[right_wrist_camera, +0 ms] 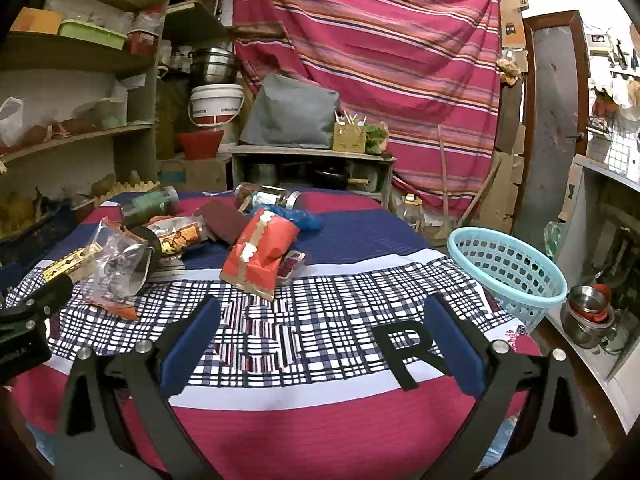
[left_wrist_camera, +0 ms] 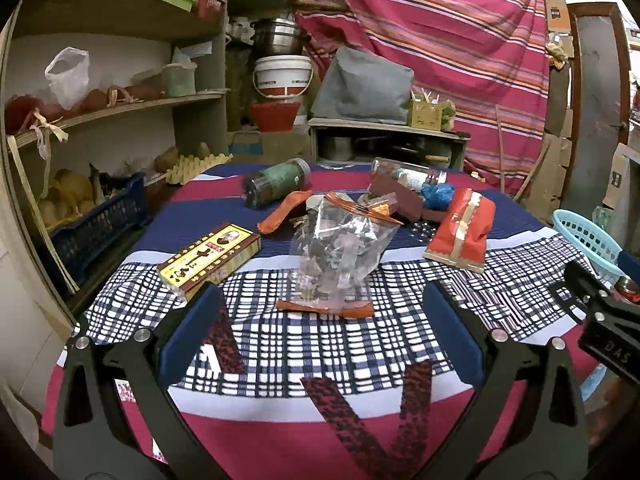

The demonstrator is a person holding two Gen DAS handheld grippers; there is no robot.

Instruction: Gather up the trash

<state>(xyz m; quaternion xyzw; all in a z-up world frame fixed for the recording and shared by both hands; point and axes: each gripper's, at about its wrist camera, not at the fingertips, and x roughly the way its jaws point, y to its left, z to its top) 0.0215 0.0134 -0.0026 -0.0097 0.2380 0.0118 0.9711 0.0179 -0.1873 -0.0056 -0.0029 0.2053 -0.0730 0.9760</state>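
Trash lies on the cloth-covered table (left_wrist_camera: pixel 320 360): a clear plastic bag (left_wrist_camera: pixel 340 252) with orange trim, a yellow and brown box (left_wrist_camera: pixel 210 258), a red wrapper (left_wrist_camera: pixel 462 232), a dark jar (left_wrist_camera: pixel 276 184) on its side, a clear bottle (left_wrist_camera: pixel 408 176) and a blue bag (left_wrist_camera: pixel 438 194). My left gripper (left_wrist_camera: pixel 322 328) is open and empty, just short of the clear bag. My right gripper (right_wrist_camera: pixel 322 328) is open and empty over bare cloth. The red wrapper (right_wrist_camera: pixel 260 252) lies ahead of it, the light blue basket (right_wrist_camera: pixel 506 268) to its right.
Wooden shelves (left_wrist_camera: pixel 120 108) with clutter stand at the left, with a dark blue crate (left_wrist_camera: pixel 100 224) below. A striped cloth (right_wrist_camera: pixel 380 60) hangs behind. A low bench (right_wrist_camera: pixel 312 168) holds pots. Steel vessels (right_wrist_camera: pixel 588 312) sit beyond the table's right edge.
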